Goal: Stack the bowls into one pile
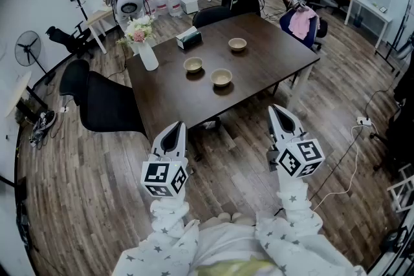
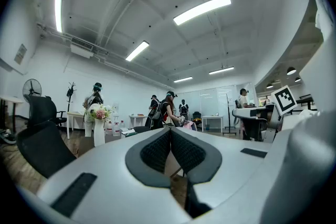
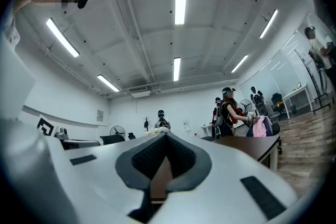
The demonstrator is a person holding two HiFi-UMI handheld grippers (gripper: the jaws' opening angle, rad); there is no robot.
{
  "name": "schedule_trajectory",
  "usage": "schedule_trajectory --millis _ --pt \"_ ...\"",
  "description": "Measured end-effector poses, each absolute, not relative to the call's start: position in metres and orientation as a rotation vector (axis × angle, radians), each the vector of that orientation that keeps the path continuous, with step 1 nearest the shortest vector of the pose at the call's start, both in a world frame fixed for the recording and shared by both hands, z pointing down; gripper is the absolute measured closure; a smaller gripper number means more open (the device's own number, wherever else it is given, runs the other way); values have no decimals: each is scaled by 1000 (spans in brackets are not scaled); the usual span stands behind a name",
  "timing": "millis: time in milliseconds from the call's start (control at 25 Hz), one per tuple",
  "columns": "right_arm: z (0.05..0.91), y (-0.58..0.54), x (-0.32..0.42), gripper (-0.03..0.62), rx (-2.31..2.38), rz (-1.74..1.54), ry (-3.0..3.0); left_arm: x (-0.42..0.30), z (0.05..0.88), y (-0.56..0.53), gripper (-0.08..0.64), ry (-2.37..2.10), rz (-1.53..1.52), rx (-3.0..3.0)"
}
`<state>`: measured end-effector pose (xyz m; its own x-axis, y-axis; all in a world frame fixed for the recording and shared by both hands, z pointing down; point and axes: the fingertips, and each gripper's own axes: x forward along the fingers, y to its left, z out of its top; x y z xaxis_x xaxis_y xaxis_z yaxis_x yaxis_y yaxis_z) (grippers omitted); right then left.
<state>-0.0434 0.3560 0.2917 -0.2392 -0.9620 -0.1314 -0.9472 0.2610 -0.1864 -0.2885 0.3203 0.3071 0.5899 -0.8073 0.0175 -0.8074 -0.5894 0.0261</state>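
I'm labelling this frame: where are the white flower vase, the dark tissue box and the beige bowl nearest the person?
white flower vase (image 1: pixel 148 57): head view, on its body.
dark tissue box (image 1: pixel 189 42): head view, on its front side.
beige bowl nearest the person (image 1: pixel 221 77): head view, inside its hollow.

Bowls (image 1: pixel 221 77) hidden behind left claw (image 2: pixel 170 134) and right claw (image 3: pixel 167 138) in gripper views; sleeves (image 1: pixel 169 244) cut at head view's bottom edge.

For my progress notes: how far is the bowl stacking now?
Nothing is stacked: the far bowl, left bowl and near bowl sit apart on the table. Nothing is in hand: the left tool and right tool are shut, empty, short of the table. All stacking is left.
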Motion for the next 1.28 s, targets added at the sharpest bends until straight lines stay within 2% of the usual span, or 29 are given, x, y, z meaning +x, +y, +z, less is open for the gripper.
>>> schedule_trajectory --millis 800,1280 --pt "293 349 1 571 -1777 -135 2254 -251 302 314 534 -1416 7 2786" --pt "303 330 -1 571 -1738 -187 2281 -236 313 304 534 -1411 66 2774"
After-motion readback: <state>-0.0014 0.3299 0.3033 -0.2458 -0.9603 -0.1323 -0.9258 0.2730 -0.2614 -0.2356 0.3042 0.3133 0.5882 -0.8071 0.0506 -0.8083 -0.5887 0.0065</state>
